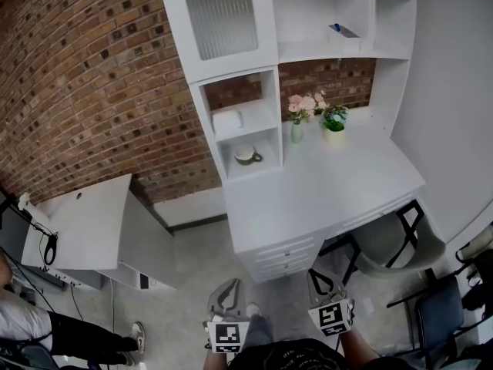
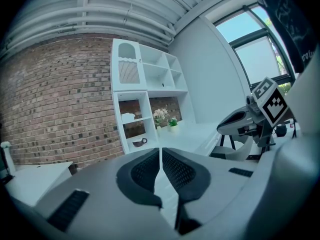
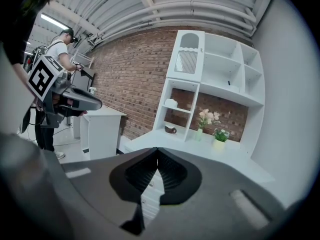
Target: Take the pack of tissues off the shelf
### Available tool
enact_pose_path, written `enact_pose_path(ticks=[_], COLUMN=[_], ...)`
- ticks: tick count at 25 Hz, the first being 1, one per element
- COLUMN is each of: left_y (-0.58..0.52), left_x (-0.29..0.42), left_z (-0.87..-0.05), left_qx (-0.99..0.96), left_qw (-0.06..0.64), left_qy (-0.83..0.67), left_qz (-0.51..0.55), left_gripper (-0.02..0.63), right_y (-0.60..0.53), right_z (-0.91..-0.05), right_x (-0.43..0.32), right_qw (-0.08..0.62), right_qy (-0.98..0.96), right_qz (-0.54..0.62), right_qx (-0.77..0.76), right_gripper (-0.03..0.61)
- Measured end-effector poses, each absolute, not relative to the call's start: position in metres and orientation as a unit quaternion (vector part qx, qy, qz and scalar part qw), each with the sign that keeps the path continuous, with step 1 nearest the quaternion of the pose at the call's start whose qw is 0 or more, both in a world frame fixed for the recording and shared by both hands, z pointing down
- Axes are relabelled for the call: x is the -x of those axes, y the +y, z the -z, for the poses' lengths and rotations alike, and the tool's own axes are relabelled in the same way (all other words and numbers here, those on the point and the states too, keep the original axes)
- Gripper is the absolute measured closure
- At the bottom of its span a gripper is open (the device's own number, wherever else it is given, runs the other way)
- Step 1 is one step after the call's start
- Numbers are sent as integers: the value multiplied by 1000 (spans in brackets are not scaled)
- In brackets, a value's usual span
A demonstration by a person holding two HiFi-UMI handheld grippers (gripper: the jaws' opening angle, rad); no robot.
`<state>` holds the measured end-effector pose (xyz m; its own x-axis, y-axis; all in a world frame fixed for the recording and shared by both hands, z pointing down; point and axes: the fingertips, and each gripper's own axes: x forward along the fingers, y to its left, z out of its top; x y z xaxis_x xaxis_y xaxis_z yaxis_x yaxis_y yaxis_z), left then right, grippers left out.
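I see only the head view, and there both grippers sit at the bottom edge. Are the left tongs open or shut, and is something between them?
Observer: In the left gripper view the left tongs are shut, and nothing is between them.
Operator: And the right tongs?
Observer: In the right gripper view the right tongs are shut as well, and they are empty.
Operator: Is there something in the room that my view cuts off?
Observer: Yes, a large window. It shows in the left gripper view, to the right of the white wall.
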<state>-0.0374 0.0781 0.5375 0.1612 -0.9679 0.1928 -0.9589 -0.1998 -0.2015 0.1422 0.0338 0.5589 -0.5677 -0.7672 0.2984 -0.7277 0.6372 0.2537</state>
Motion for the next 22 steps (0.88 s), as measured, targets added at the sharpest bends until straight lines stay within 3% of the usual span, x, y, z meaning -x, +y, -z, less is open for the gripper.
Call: enact_pose_path(ticks=[22], left_y=[-28], left_x=[117], left_z=[-538], left_qx=[785], left_qw=[15], left_qy=[604], left_qz=[136], left_gripper=[591], right_y=[-56], right_z=[-556], right_x=[-71], right_qw=[216], right_qy=[-864], right_qz=[33], right_qx=[-453], right_gripper=[574])
